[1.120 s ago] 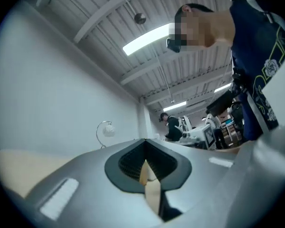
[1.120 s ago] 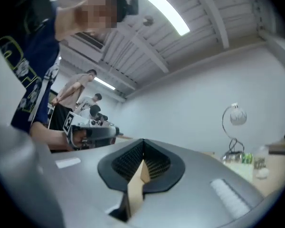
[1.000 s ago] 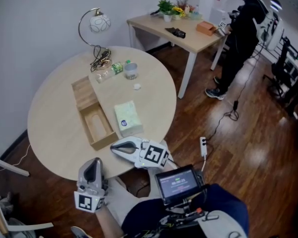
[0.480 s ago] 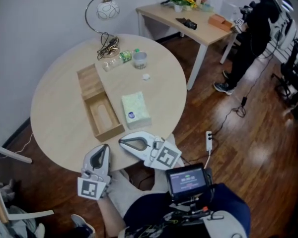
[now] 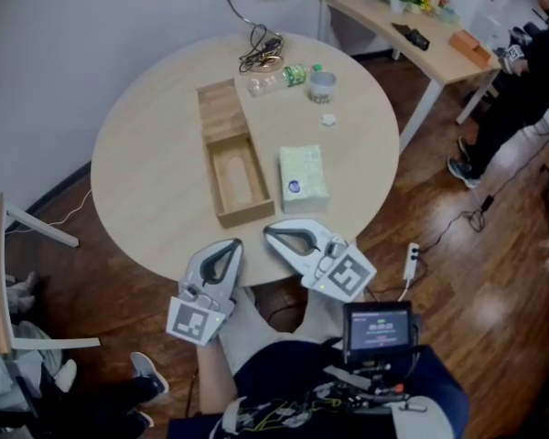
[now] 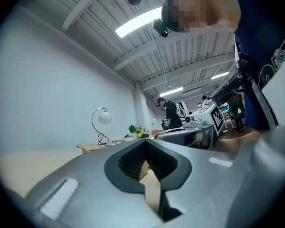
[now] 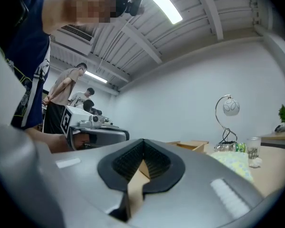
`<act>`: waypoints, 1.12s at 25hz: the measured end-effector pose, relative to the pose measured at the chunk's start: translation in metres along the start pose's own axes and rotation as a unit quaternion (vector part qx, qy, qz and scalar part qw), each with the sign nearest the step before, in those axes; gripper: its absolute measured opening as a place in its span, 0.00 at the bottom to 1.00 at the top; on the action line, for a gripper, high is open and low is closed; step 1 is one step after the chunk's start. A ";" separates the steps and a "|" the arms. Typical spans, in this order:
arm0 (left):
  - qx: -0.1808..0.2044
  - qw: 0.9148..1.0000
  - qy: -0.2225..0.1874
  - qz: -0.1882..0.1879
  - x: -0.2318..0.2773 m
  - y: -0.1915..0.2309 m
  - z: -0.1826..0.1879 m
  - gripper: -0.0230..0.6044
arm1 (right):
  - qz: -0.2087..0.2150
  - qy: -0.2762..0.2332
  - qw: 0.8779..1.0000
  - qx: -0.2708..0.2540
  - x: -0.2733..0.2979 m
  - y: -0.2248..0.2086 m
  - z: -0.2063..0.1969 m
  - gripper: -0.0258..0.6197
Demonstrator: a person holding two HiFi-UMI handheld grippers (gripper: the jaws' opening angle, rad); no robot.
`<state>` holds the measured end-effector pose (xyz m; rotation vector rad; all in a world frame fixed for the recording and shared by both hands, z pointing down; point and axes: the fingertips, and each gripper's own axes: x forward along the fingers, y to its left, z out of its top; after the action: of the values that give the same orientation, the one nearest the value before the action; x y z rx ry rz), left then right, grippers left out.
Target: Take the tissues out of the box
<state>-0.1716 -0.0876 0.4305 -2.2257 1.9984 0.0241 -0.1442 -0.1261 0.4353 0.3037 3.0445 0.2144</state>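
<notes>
**Head view.** The green tissue pack is lying flat on the round table. It is sitting outside the wooden box, just beside its right wall, with its long axis running away from the person, parallel to the box. The box's near compartment is showing bare wood and nothing inside. A wooden panel is covering its far part, so any contents there cannot be seen. The right gripper is hovering at the near table edge, clenched. The pack is lying just ahead of it and slightly right, making this the nearer tool. The left gripper is hovering alongside, facing the box's near end.

**Left gripper view.** The left gripper is showing its jaws closed tip to tip, grasping nothing.

**Right gripper view.** The right gripper is likewise clenched and empty. The tissue pack is lying ahead to the right, and the wooden box is sitting beyond, near centre.

**Judgement.** The pack already appears to be out of the box. Any pickup is falling to the right gripper, which would need to open its jaws first.
</notes>
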 end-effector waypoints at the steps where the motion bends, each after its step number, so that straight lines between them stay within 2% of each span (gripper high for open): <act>1: 0.000 1.000 0.000 -0.001 -0.001 0.000 0.000 0.04 | 0.000 -0.002 1.000 0.000 0.000 0.001 0.000 0.04; 16: -0.003 1.000 -0.013 0.006 -0.002 0.001 0.003 0.04 | 0.002 -0.009 1.000 -0.012 0.001 0.002 0.003 0.04; 21: -0.014 1.000 -0.007 0.006 0.000 0.002 0.002 0.04 | 0.000 0.025 1.000 -0.011 -0.002 0.000 -0.006 0.04; 25: -0.015 1.000 0.008 0.015 -0.006 0.009 -0.002 0.04 | -0.001 0.042 0.999 0.029 0.002 0.000 -0.011 0.04; 28: -0.010 1.000 0.006 0.022 -0.010 0.011 -0.007 0.04 | 0.016 0.044 0.999 0.005 0.006 0.003 -0.008 0.04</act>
<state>-0.1842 -0.0793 0.4376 -2.1997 2.0613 0.0375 -0.1503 -0.1230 0.4437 0.3523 3.1302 0.2204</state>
